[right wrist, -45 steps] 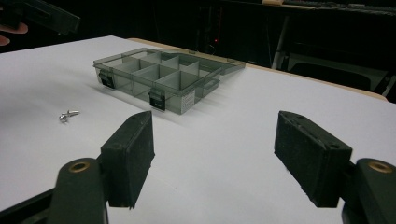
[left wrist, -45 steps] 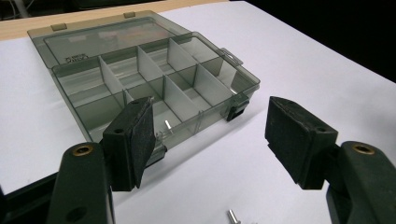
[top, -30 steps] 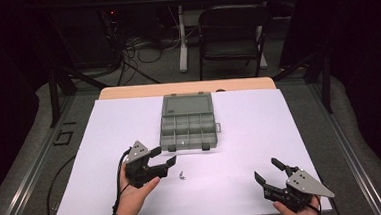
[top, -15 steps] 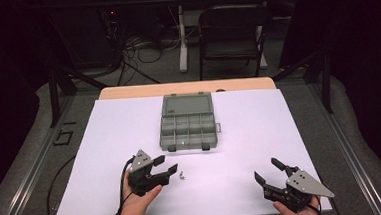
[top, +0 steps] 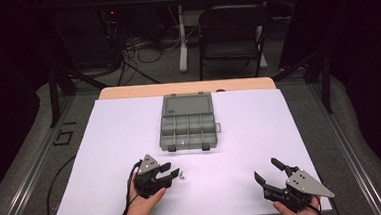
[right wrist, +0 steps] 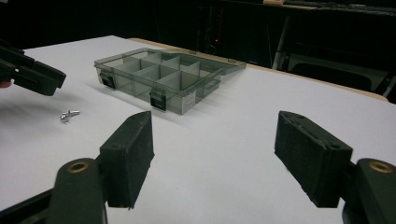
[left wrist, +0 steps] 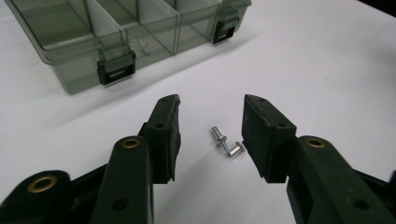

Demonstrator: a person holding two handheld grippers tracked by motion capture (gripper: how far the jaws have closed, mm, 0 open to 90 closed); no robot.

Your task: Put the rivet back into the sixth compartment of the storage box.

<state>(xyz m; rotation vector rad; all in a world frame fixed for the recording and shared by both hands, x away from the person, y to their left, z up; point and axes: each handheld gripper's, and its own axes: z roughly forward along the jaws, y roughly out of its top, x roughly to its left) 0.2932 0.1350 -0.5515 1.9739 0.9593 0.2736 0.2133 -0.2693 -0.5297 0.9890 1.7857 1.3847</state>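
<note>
While the two small metal rivets (left wrist: 227,142) lie on the white table (left wrist: 327,60) between my left jaws, nothing is gripped yet — the pads of my left gripper (left wrist: 211,135) stand about half wide on either side, and they have just been closing in. One rivet sits nearer the right-hand pad, almost touching it; the left-hand pad is clear of both. From above, the same rivets (top: 182,176) show just ahead of my left gripper's (top: 174,171) tips.

So I judge the pick as barely begun: jaws placed, squeeze unfinished, then a lift and a carry to the box. Beyond my left tips stands the grey compartment box (left wrist: 126,37), lid thrown back, its two black latches facing me. One small silvery piece (left wrist: 143,45) already lies in a near compartment — a first part sorted, I would guess; the other compartments that I can see look bare.

My right gripper (right wrist: 215,140) hangs well apart from all this, jaws wide and holding nothing, the box (right wrist: 163,77) ahead of it and to its left.

A pale label (right wrist: 188,100) sits on the box's front wall, but its print is too small to read, and I see no other writing or brand.
</note>
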